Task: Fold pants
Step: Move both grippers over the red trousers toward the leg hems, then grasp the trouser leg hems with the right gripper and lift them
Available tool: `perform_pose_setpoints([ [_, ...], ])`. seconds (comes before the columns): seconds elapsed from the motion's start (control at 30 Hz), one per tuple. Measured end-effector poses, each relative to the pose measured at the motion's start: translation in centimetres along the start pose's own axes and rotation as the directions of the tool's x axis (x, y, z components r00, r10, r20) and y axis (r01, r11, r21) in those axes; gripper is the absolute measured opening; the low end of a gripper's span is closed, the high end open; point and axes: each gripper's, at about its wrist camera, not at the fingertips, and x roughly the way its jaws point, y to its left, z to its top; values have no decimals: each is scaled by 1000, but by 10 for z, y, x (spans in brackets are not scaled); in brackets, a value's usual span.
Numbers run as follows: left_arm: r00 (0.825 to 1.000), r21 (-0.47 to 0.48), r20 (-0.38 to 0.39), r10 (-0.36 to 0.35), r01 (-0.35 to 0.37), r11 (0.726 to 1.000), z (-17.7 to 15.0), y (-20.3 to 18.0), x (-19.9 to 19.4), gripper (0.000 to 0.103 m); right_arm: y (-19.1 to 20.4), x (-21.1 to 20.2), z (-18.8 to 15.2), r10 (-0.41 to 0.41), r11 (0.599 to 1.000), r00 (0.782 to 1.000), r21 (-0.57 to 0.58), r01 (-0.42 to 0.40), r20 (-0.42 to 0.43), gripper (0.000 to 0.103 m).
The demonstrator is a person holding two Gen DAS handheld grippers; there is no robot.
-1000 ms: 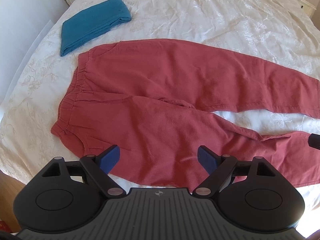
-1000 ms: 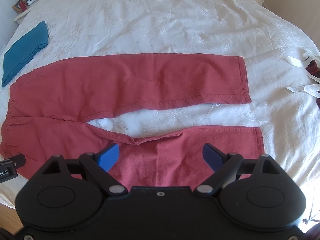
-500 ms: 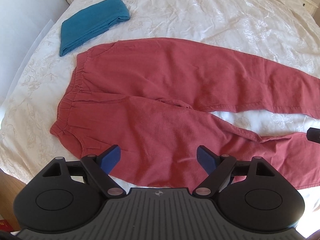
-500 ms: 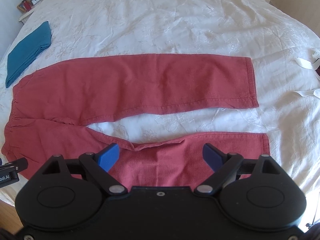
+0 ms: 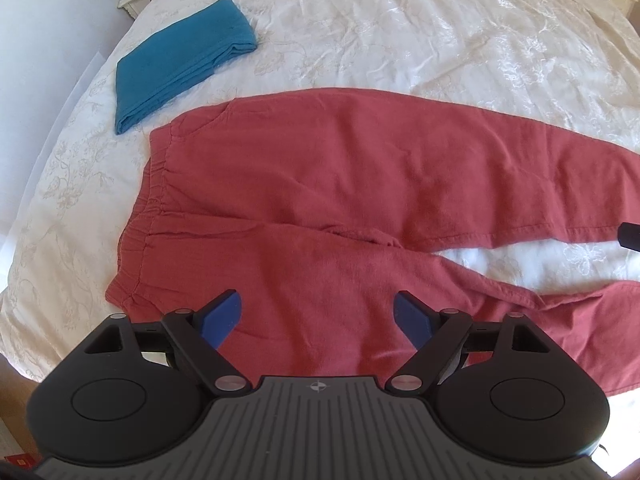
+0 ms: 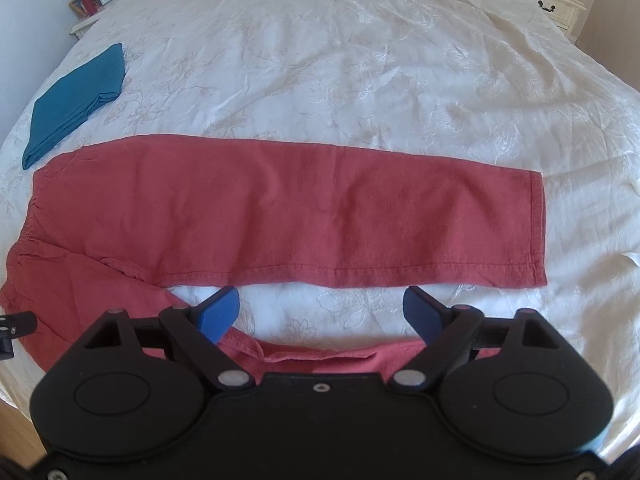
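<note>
Pants (image 5: 340, 208) in brick-red cloth are lying unfolded on the bed (image 5: 420, 28), waistband toward the left and the two legs stretching right with a strip of white bedspread showing between them, so by my reading no fold is made yet and the whole job is remaining. The left gripper (image 5: 316, 316) is hovering with jaws wide apart and nothing between them over the near leg close to the waistband; the right gripper (image 6: 320, 310) is hanging likewise open and empty over the gap between the legs. A folded teal cloth (image 5: 180, 60) is resting apart near the bed's far left corner. No containers are showing anywhere.
</note>
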Motion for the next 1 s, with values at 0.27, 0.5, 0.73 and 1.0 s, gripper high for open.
perform_pose_setpoints([
  [0.27, 999, 36, 25, -32, 31, 999, 58, 11, 36, 83, 0, 40, 51, 11, 998, 999, -59, -9, 40, 86],
  [0.5, 999, 41, 22, -44, 43, 998, 99, 20, 71, 83, 5, 91, 98, -3, 983, 999, -184, 12, 48, 87],
  [0.73, 996, 27, -36, -76, 77, 997, 122, 26, 111, 83, 2, 141, 122, -6, 959, 1000, -284, 10, 15, 91],
  [1.0, 992, 12, -87, -94, 96, 995, 139, 30, 149, 83, 1, 190, 132, 13, 914, 999, -404, -29, -41, 90],
])
